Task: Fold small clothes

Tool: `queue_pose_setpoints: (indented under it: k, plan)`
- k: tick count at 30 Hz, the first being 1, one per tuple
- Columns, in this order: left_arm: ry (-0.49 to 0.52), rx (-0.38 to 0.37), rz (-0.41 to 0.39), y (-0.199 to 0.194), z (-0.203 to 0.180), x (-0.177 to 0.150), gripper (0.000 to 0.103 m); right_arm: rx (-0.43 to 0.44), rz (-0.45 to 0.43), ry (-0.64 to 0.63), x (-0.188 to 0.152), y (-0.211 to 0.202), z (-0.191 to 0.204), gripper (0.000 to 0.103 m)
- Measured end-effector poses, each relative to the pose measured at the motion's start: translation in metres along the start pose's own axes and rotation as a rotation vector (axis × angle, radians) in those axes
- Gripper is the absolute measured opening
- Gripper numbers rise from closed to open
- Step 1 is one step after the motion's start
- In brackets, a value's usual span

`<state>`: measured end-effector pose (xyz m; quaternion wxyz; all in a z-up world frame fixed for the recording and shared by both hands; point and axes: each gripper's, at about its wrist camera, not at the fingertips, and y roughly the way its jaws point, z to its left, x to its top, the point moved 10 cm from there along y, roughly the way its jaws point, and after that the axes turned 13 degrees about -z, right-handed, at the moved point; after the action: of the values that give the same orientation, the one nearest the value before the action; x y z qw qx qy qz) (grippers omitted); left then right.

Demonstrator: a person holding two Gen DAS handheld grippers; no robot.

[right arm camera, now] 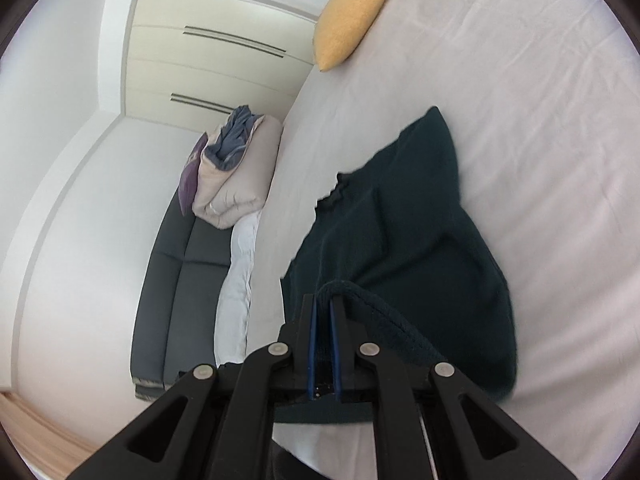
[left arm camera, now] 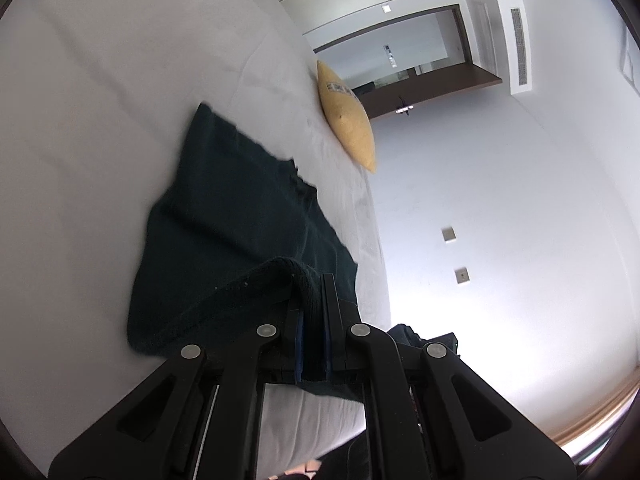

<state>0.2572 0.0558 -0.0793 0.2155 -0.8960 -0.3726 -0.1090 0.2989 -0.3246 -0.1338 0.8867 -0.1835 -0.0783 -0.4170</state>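
Left gripper [left arm camera: 313, 292] has its jaws clamped on the ribbed hem of a dark garment [left arm camera: 236, 224] spread over the bed [left arm camera: 100, 100], near the bed's edge. Right gripper [right arm camera: 325, 312] jaws pinch the same hem; a yellow pillow [right arm camera: 352, 16] lies well apart.

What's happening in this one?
A person holds a gripper in each hand and is folding a dark green garment on a white bed. The left gripper and right gripper are each shut on its near ribbed edge, lifted off the sheet. A yellow pillow lies beyond.
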Motion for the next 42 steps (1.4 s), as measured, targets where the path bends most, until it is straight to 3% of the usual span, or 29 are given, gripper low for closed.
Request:
queue_pose_setpoints:
  k: [9,14,21,32,37,40,41,42]
  plan:
    - [-0.007,0.063,-0.009,0.084,0.007,0.057,0.005,-0.060,-0.041,0.052,0.049,0.064,-0.020,0.008]
    - [-0.018,0.113,0.002,0.133,0.029,0.077,0.005,-0.116,-0.069,0.107,0.078,0.093,-0.050,0.008]
    - [-0.059,0.151,-0.009,0.183,0.060,0.104,0.005,-0.163,-0.071,0.150,0.094,0.122,-0.078,0.008]
    - [-0.073,0.261,0.019,0.246,0.112,0.117,0.005,-0.219,-0.094,0.216,0.114,0.149,-0.097,0.008]
    - [-0.136,0.292,0.015,0.268,0.138,0.116,0.006,-0.221,-0.108,0.267,0.116,0.154,-0.109,0.008]
    - [-0.161,0.261,0.008,0.273,0.140,0.116,0.009,-0.196,-0.123,0.302,0.119,0.154,-0.112,0.015]
    - [-0.171,0.243,0.002,0.274,0.141,0.118,0.011,-0.194,-0.139,0.290,0.122,0.152,-0.111,0.022]
    - [-0.184,0.216,-0.017,0.274,0.140,0.122,0.018,-0.189,-0.160,0.279,0.127,0.149,-0.108,0.036]
